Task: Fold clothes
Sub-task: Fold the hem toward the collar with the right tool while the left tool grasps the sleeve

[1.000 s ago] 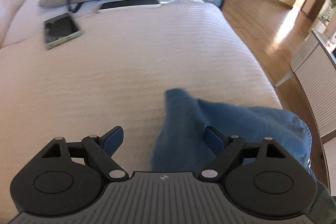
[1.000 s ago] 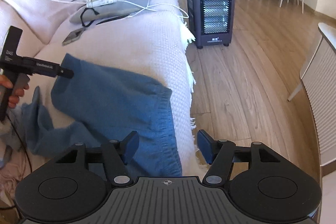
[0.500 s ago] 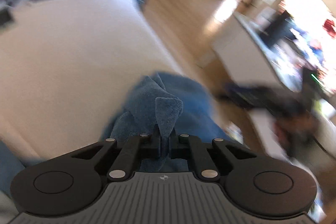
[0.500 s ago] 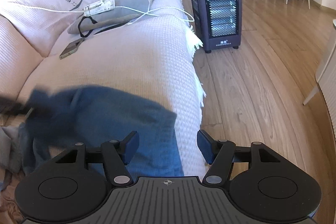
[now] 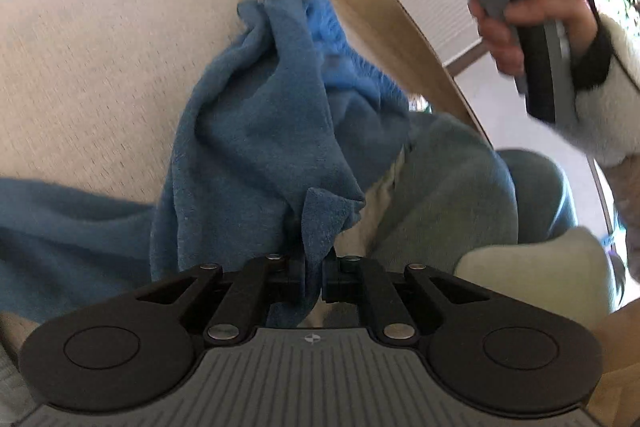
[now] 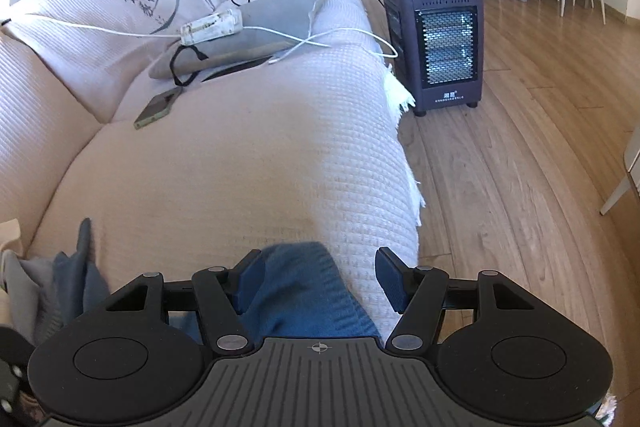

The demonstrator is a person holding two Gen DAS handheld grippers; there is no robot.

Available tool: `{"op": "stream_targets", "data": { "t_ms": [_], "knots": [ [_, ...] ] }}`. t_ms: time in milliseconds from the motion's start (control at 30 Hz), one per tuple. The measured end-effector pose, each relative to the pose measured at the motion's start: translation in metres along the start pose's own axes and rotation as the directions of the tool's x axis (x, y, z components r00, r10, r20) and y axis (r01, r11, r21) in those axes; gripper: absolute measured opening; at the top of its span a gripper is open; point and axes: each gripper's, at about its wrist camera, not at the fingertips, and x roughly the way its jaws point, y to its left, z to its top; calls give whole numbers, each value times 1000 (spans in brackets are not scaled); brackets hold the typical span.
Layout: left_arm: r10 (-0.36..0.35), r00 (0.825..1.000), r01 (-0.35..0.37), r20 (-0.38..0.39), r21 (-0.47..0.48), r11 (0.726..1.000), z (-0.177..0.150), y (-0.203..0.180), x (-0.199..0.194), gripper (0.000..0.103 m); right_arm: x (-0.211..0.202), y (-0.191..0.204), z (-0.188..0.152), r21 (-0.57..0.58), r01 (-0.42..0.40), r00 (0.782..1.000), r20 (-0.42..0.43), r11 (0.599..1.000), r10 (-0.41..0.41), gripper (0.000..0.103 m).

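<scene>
Since a second ago the left gripper (image 5: 310, 277) has clamped the blue garment's (image 5: 256, 131) corner; right gripper (image 6: 318, 281) gapes unladen; draw that corner across evenly, keeping the fabric taut.

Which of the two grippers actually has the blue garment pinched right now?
The left gripper: its jaws are shut on a fold of the blue garment. The right gripper stands open, with the cloth lying between its fingers unpinched.
</scene>
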Motion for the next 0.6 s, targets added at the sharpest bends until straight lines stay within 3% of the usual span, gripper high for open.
{"op": "stream_targets", "data": {
  "t_ms": [267, 300, 333, 400, 467, 600],
  "knots": [
    [3, 1000, -3, -4, 6, 1000, -3, -5, 1, 11, 24, 12, 1, -9, -44, 997, -66, 999, 43, 61],
    [5, 1000, -5, 0, 9, 1000, -3, -5, -2, 11, 23, 12, -1, -15, -43, 997, -68, 999, 42, 51],
    [8, 1000, -8, 6, 11, 1000, -4, -5, -5, 12, 23, 13, -4, -22, -43, 997, -71, 999, 41, 31],
    [2, 1000, -3, 22, 11, 1000, -4, -5, -14, 15, 22, 15, -9, -35, -42, 996, -76, 998, 39, 13],
    [-7, 999, 6, 42, 13, 1000, -3, -6, -24, 19, 17, 15, -14, -54, -29, 997, -72, 998, 25, 4],
    [10, 994, -14, 107, 37, 999, 9, -9, -40, 30, -10, 4, -23, -61, 40, 998, -38, 997, -42, 0]
  ]
}}
